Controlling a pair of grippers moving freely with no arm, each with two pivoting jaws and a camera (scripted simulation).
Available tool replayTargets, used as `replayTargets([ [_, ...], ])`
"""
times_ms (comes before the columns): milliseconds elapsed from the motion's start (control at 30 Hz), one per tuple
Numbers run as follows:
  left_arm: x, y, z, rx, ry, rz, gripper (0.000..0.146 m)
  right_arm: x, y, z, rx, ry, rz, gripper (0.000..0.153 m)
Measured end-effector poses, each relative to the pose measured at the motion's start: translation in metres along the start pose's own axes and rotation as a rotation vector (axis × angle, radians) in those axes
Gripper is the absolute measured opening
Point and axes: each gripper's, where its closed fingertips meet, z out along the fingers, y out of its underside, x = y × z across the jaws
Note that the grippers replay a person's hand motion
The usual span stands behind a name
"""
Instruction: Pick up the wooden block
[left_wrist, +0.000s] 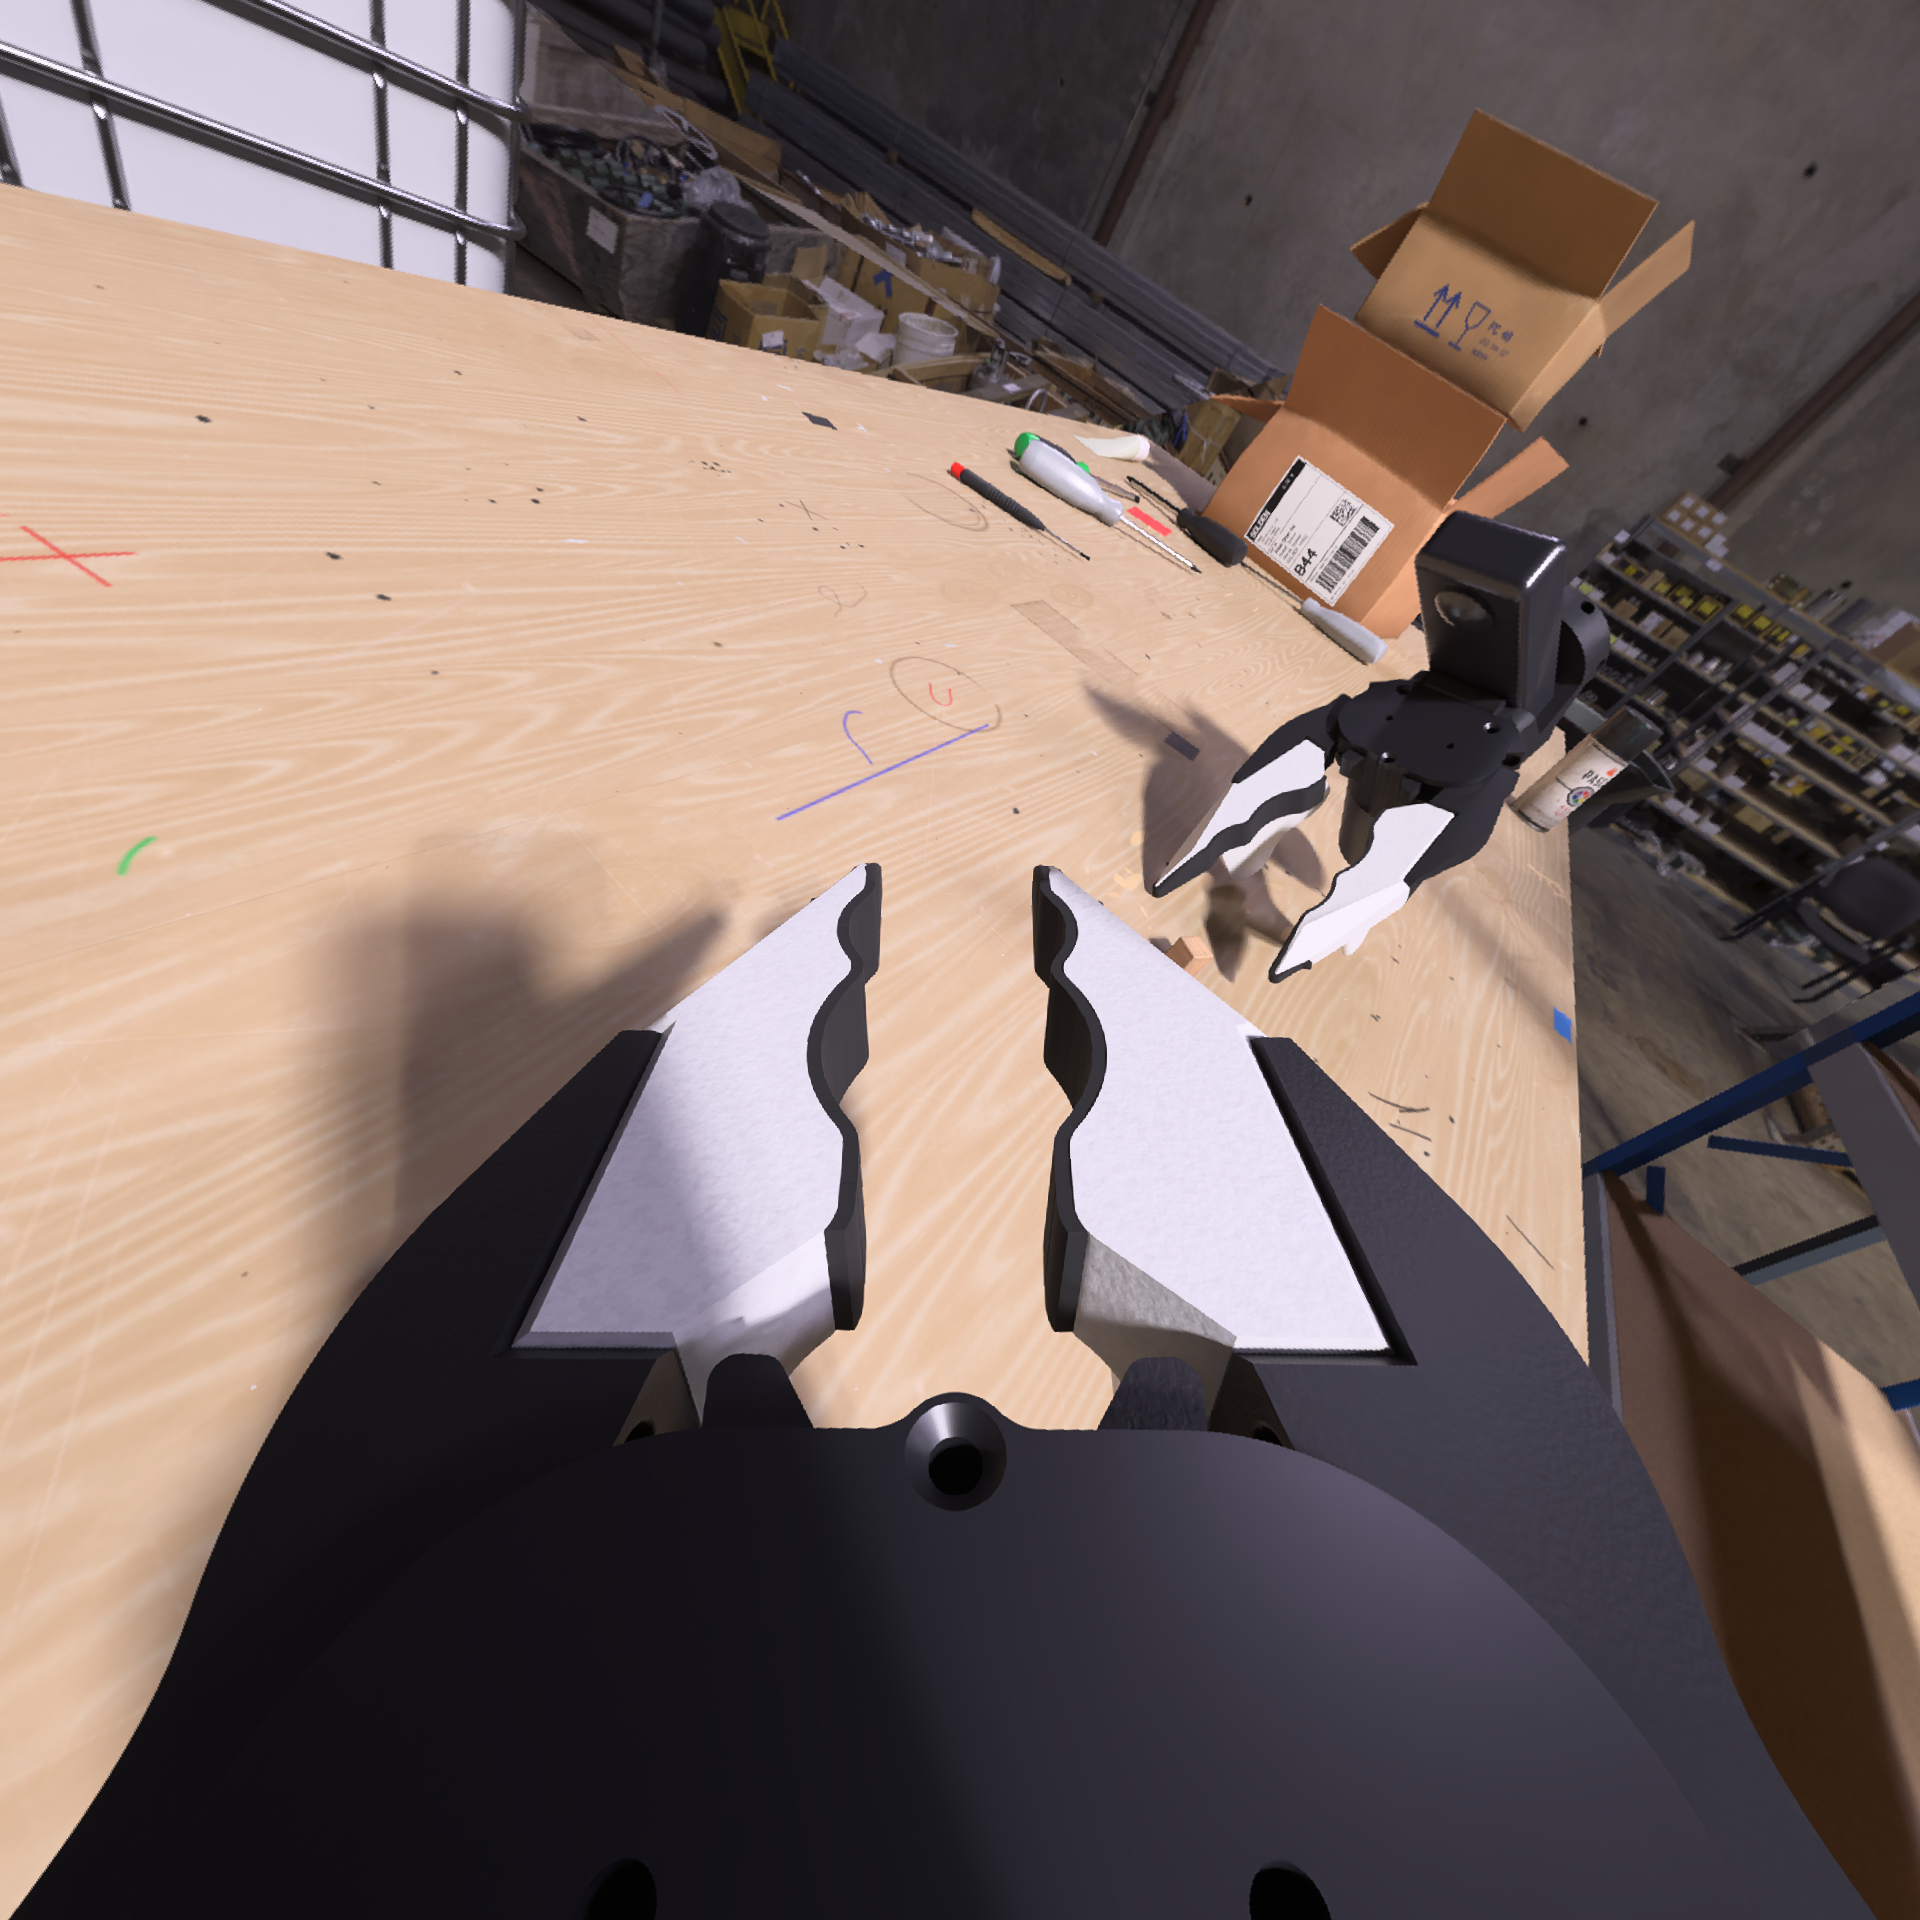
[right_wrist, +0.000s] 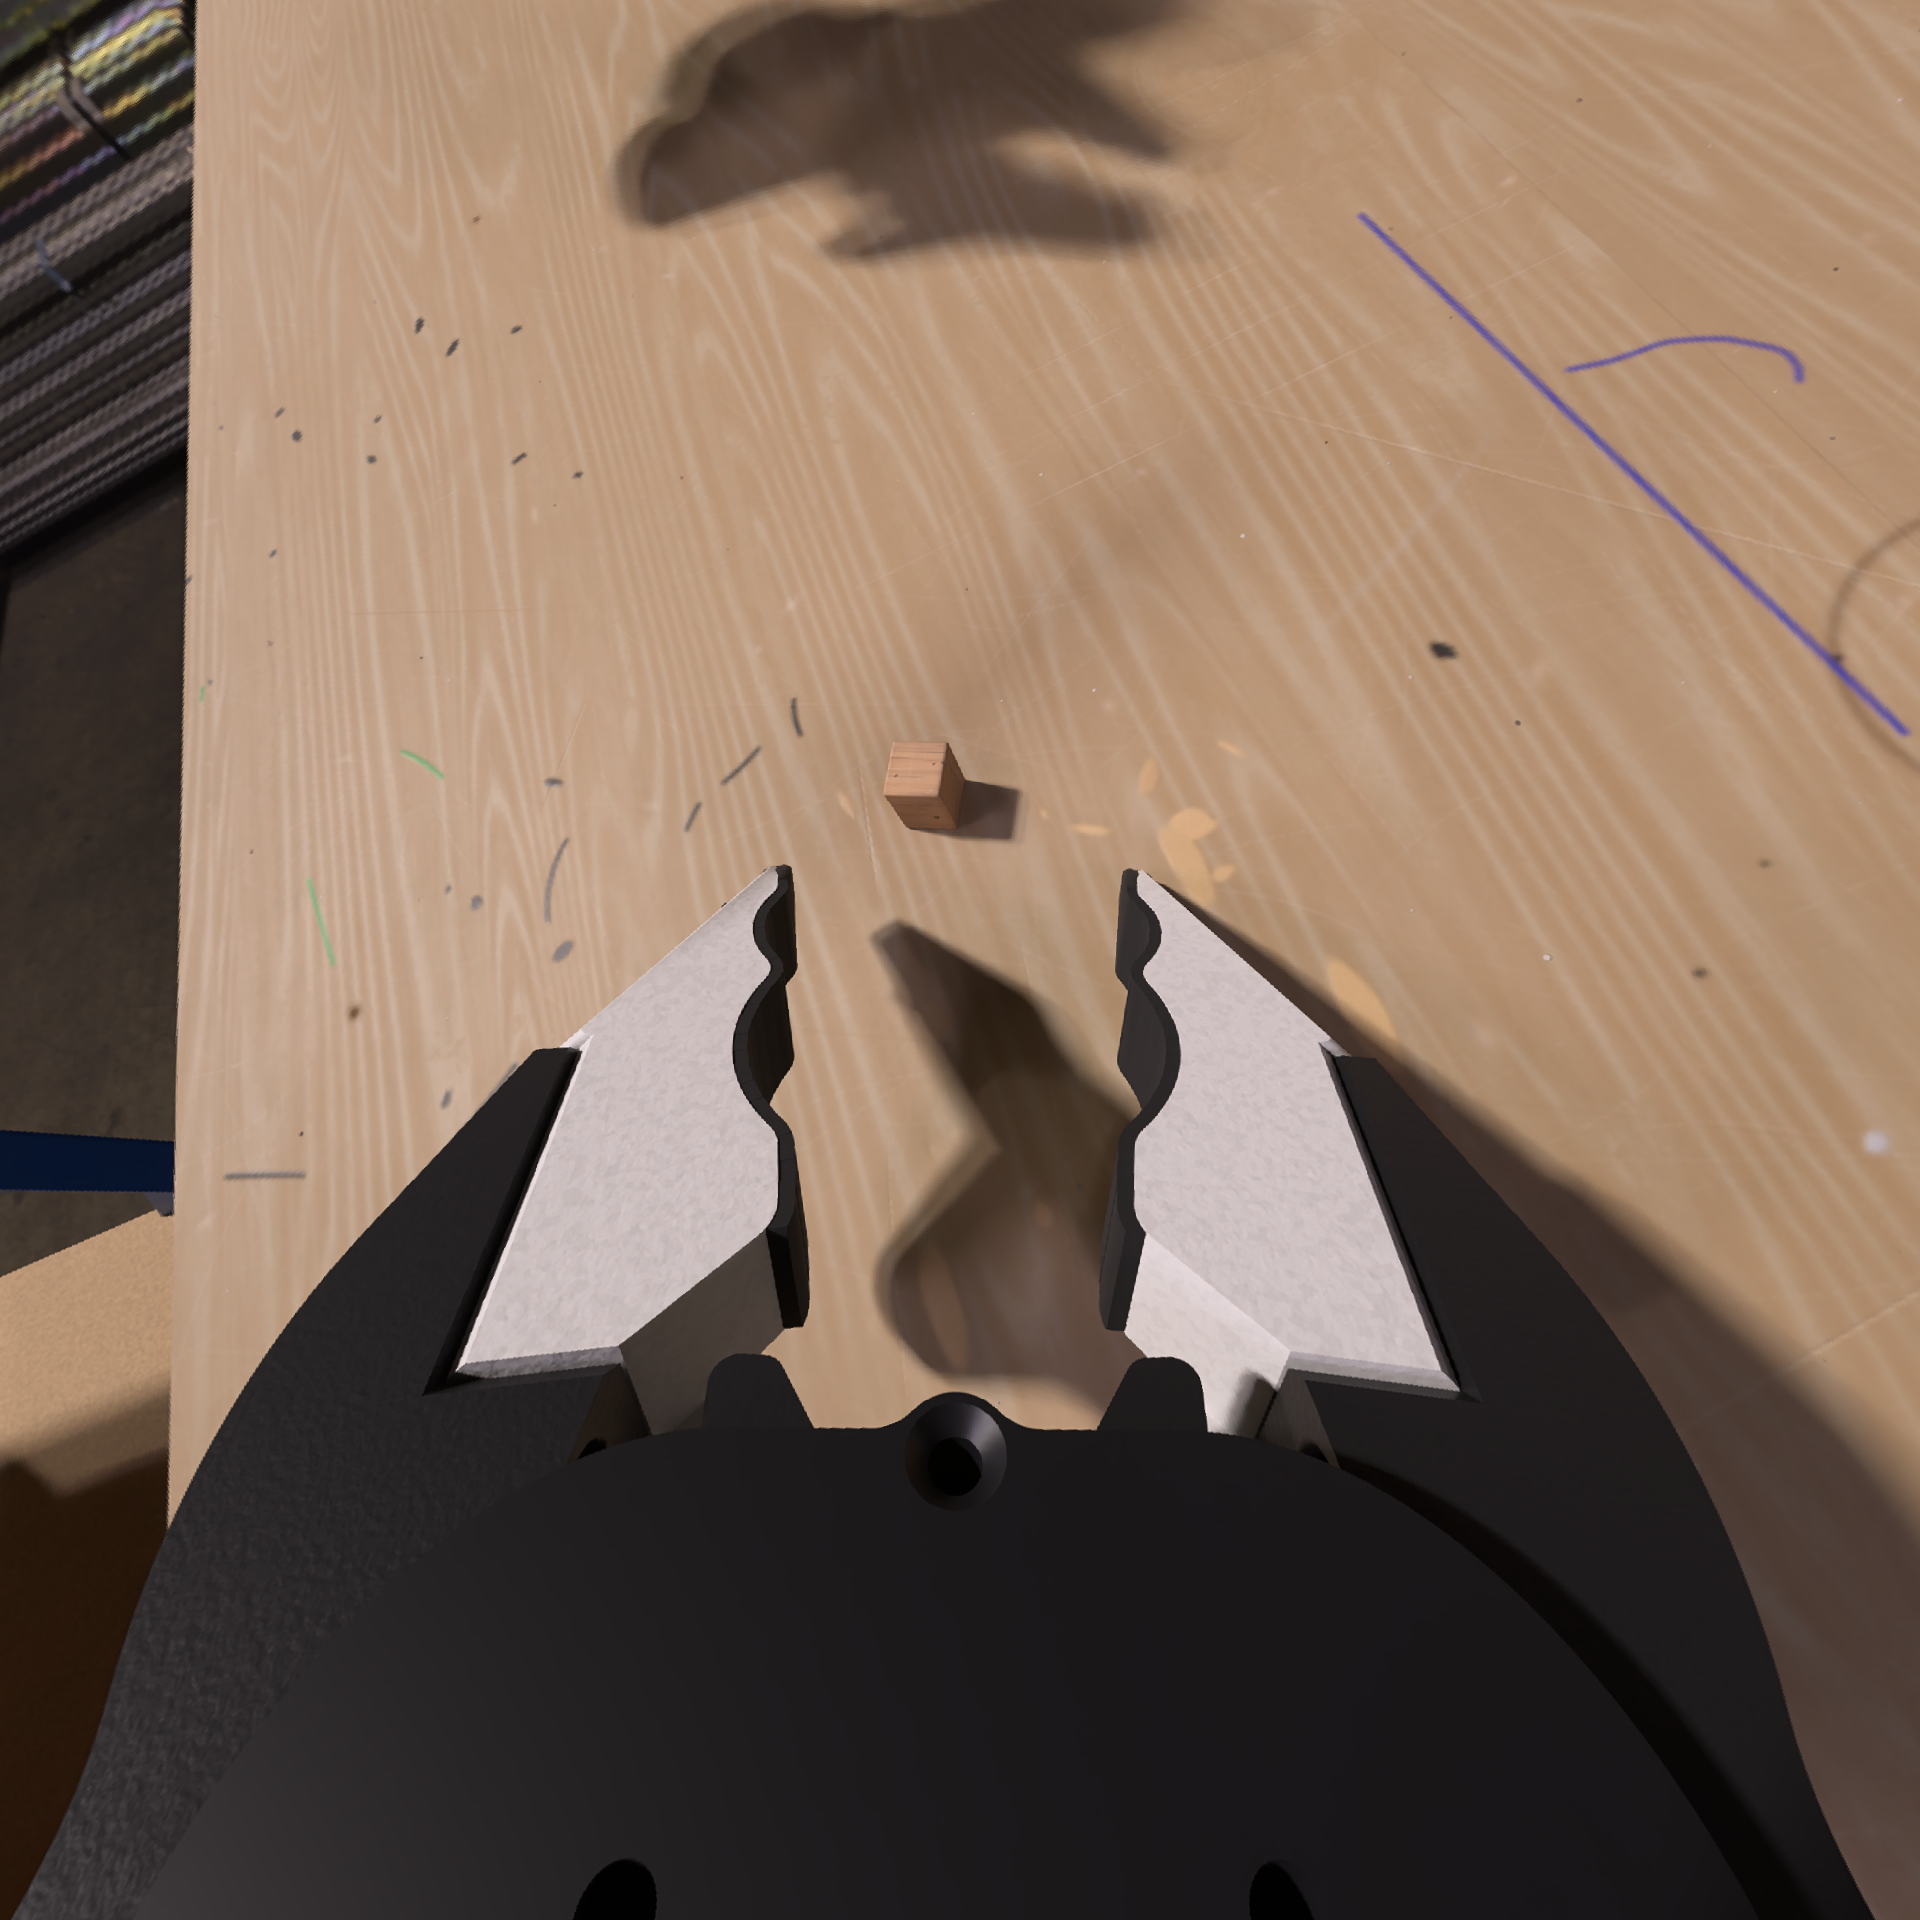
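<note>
The wooden block (right_wrist: 924, 784) is a small light-brown cube lying on the plywood table (right_wrist: 1039, 468). In the right wrist view it sits just beyond my right gripper (right_wrist: 956, 883), a little left of the gap's centre, apart from both fingers. My right gripper is open and empty, above the table. In the left wrist view the block (left_wrist: 1188, 952) shows as a small piece next to my left gripper's right finger, with my right gripper (left_wrist: 1221, 930) hovering over it. My left gripper (left_wrist: 956, 883) is open and empty.
Two open cardboard boxes (left_wrist: 1392, 457) stand at the table's far end, with a white bottle (left_wrist: 1060, 478), a screwdriver (left_wrist: 1013, 509) and a spray can (left_wrist: 1579, 784) nearby. The table's edge (right_wrist: 185, 727) runs along the left of the right wrist view. Shelving stands beyond.
</note>
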Motion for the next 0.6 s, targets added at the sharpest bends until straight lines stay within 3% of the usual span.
replayTargets([
  [600,-0.003,-0.010,-0.013,0.047,0.007,-0.017,0.029,0.002,0.000,0.001,-0.002,0.028,0.001,0.059],
])
